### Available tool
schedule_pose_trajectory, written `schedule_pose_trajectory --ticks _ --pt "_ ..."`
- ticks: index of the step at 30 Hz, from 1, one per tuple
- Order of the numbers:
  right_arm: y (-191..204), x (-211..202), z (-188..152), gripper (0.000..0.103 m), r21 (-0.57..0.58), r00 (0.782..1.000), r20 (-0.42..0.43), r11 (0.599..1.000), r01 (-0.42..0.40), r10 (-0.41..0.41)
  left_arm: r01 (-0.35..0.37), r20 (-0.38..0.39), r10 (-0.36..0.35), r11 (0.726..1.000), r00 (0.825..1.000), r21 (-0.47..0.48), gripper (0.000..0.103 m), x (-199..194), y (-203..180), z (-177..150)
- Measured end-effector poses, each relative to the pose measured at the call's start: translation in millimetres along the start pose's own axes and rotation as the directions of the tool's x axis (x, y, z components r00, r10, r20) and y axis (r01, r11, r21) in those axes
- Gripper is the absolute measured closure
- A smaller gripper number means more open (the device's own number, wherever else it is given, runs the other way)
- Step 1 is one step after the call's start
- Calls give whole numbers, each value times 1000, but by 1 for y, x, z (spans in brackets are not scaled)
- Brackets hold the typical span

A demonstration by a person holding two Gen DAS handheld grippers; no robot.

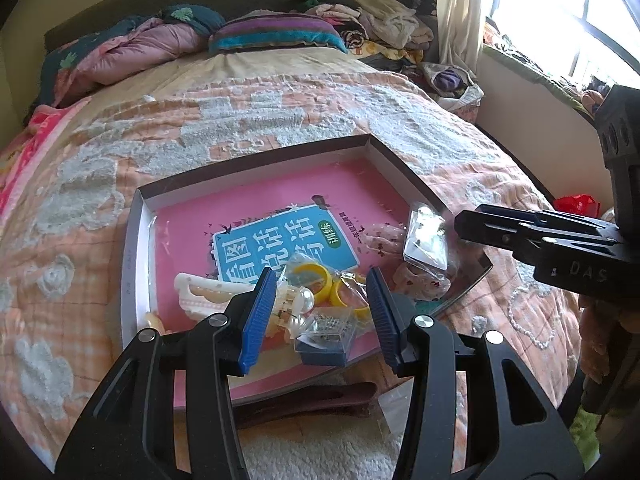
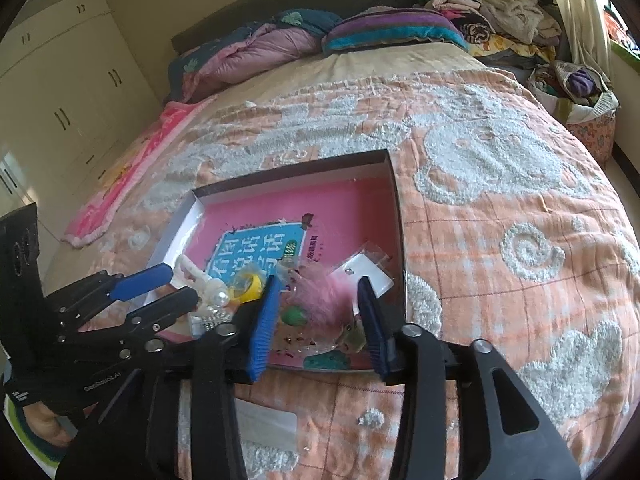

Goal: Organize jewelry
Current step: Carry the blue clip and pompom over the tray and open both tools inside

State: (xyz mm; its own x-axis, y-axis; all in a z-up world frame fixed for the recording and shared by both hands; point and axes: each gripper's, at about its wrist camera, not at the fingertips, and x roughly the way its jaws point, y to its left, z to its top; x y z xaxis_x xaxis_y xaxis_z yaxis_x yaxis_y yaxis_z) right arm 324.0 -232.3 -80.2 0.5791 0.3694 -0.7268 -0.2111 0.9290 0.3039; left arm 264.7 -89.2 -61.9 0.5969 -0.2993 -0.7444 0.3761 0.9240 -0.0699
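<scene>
A shallow box (image 1: 132,240) (image 2: 396,216) lies on the bed with a pink book (image 1: 248,216) inside. On the book lie bagged jewelry: yellow rings (image 1: 316,280) (image 2: 250,286), a large pearl piece (image 1: 302,300) (image 2: 218,298), a white comb-like clip (image 1: 204,288), a small clear case with beads (image 1: 326,330), a white card in a bag (image 1: 426,240) (image 2: 366,276) and a pink fluffy piece (image 2: 320,296). My left gripper (image 1: 322,312) is open just above the pearl and case. My right gripper (image 2: 320,316) is open over the pink fluffy piece.
The bed has an orange and white quilt (image 2: 500,208). Pillows and folded bedding (image 1: 256,32) lie at the head. A clothes pile (image 1: 384,12) sits at the far right by the window. Wardrobes (image 2: 60,92) stand on the left. A red item (image 1: 576,204) lies beyond the right gripper.
</scene>
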Motion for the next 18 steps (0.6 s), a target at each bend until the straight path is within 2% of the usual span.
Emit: schedule_pose_trajectory --ticks 4,11,18 --pt "2 -19 1 56 2 999 34 1000 1 -1 -2 13 2 1000 1000 -1 65 -9 -1 1" --pt "5 -69 -3 39 1 991 132 1000 8 -8 -5 56 4 1000 998 7 64 -35 -8 2" --pt "12 -123 -11 23 -18 971 239 1000 20 -16 -17 110 19 1000 994 -11 32 -69 -12 5"
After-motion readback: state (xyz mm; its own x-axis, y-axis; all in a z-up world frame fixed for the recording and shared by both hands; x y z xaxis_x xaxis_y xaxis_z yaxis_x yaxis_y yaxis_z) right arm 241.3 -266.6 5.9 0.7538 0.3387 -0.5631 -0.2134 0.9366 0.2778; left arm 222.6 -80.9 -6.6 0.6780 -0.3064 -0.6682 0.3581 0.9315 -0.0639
